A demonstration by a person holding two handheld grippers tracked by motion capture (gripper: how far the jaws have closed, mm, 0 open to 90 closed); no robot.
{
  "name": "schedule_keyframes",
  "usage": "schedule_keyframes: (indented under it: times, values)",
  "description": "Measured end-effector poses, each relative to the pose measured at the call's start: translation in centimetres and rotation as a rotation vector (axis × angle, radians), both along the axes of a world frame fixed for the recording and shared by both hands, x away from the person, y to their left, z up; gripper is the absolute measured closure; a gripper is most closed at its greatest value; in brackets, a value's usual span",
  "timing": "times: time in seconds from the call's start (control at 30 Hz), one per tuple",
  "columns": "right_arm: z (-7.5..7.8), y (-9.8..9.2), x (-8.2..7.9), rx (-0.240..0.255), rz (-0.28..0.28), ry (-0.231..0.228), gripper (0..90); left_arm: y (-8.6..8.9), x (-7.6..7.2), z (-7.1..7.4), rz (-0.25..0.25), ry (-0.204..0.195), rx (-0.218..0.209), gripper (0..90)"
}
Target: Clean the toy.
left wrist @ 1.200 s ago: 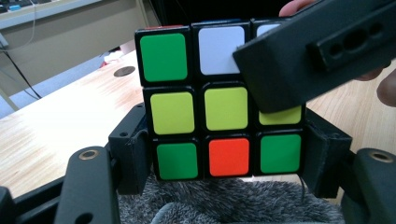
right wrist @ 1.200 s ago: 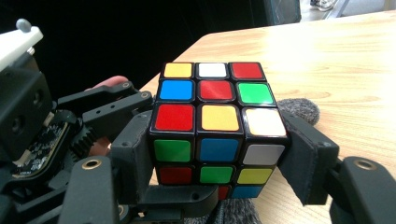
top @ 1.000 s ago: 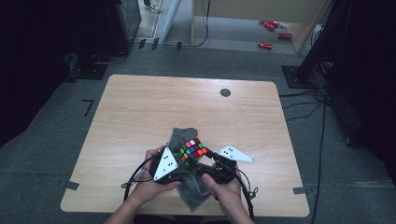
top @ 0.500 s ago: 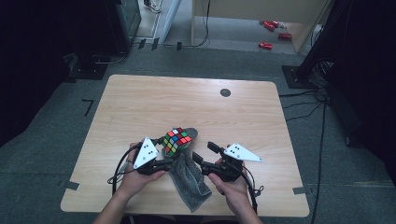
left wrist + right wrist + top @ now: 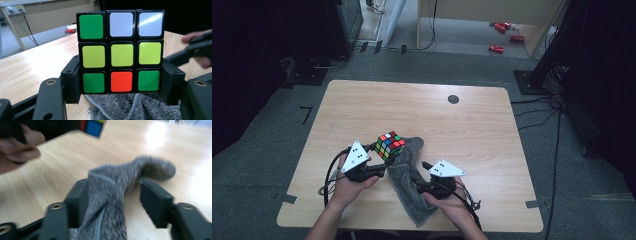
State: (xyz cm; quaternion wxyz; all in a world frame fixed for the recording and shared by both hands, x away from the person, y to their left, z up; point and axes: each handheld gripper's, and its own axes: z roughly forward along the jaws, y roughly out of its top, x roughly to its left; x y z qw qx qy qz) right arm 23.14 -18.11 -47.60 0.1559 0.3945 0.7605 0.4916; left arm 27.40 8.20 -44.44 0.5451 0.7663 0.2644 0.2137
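A scrambled colour cube (image 5: 389, 145) hangs just above the wooden table (image 5: 462, 125), with my left gripper (image 5: 383, 158) shut on its sides. In the left gripper view the cube (image 5: 121, 53) shows green, white, yellow and red squares between the pads of the left gripper (image 5: 120, 83). A grey towel (image 5: 409, 175) lies crumpled beside it. My right gripper (image 5: 422, 175) sits low over the towel. Its jaws have just been closing: a ridge of towel (image 5: 112, 195) lies between the jaws of the right gripper (image 5: 115, 200), touching the left pad, with a gap at the right pad.
A small black round disc (image 5: 453, 99) sits in the far part of the tabletop. Cables trail from both grippers near the front edge. Red objects (image 5: 497, 48) lie on the floor beyond the table. Dark equipment stands at both sides.
The left gripper has carried the cube left, off the towel. The right gripper has come down onto the towel and its jaws have narrowed around a fold.
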Motion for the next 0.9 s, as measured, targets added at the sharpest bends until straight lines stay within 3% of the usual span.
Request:
schedule_keyframes:
  times: [0.17, 0.23, 0.33, 0.43, 0.53, 0.6, 0.67, 0.8, 0.87, 0.9]
  values:
    - [-1.0, -0.3, 0.4, -0.033, -0.002, 0.057, 77.1, 0.0, 0.1, -0.1, 0.003, 0.007, 0.000, 34.6]
    - [-0.9, -0.7, 0.5, -0.025, 0.004, 0.052, 84.6, 0.1, 0.1, -0.1, 0.003, 0.009, -0.001, 34.6]
    - [-0.5, -1.6, 0.6, -0.015, -0.020, 0.033, 88.4, 0.1, 0.1, -0.1, 0.005, 0.010, 0.000, 34.6]
    - [-0.1, -2.5, 0.7, 0.021, -0.034, 0.022, 85.9, 0.1, 0.1, -0.1, 0.004, 0.010, 0.000, 34.6]
    - [0.2, -1.8, 0.1, 0.052, 0.071, 0.005, 83.1, 0.1, 0.1, -0.1, 0.006, 0.010, 0.002, 34.6]
    - [0.0, -0.5, -0.4, 0.025, 0.141, 0.008, 80.2, 0.1, 0.1, -0.1, 0.006, 0.010, 0.002, 34.6]
    - [-0.6, 0.8, -0.7, -0.022, 0.180, 0.043, 68.7, 0.2, 0.1, 0.0, 0.006, 0.008, 0.002, 34.6]
    - [-1.7, 2.0, -0.7, -0.098, 0.180, 0.080, 50.5, 0.2, 0.1, 0.0, 0.007, 0.008, 0.000, 34.6]
    - [-2.1, 2.2, -0.7, -0.129, 0.151, 0.085, 54.5, 0.2, 0.1, -0.1, 0.008, 0.008, 0.002, 34.6]
    - [-2.2, 2.2, -0.7, -0.151, 0.143, 0.082, 63.1, 0.2, 0.1, 0.0, 0.009, 0.007, 0.002, 34.6]
